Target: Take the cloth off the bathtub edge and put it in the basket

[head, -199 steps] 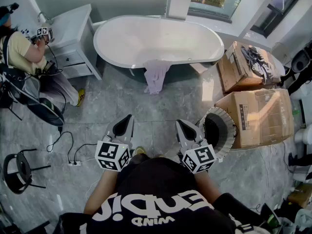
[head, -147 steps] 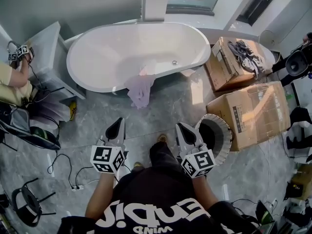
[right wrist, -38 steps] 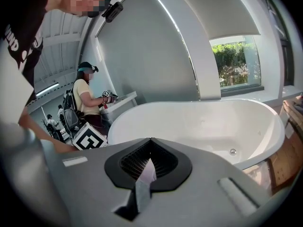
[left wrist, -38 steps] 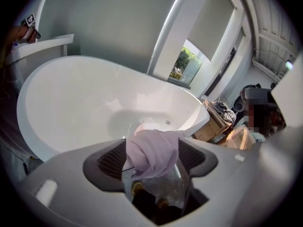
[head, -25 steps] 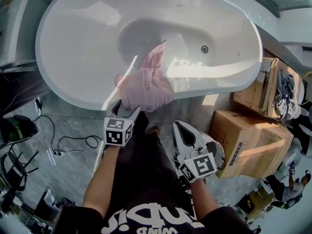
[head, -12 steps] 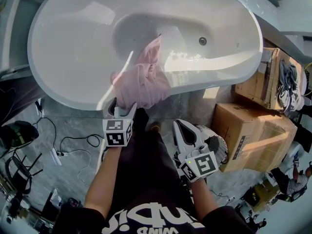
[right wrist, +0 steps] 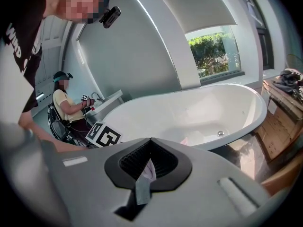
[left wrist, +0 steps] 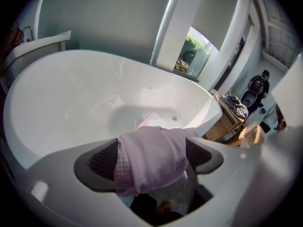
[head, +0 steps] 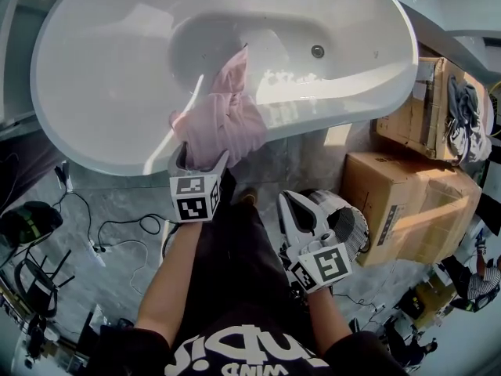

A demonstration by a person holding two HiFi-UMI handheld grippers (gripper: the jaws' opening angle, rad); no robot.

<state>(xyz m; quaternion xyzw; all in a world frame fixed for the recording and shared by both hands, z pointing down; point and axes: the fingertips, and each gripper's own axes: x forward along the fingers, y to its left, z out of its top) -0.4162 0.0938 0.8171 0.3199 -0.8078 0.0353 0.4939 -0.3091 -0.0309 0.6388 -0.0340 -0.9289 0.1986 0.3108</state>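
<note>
Head view: the cloth [head: 223,120] hangs over the near rim of the bathtub [head: 55,120], one end inside the tub and the bunched end outside, at 12 o'clock of the left gripper [head: 200,157]. The right gripper [head: 287,200] hovers at about 4 o'clock of the left one, with the basket [head: 352,224] just beside it at 3 o'clock.

Left gripper view: the jaws have just been opening and stand wide — the pink cloth lies between them, draped on the rim.

Right gripper view: the jaws are closed tip to tip — the tub lies beyond them at 1 o'clock.
</note>
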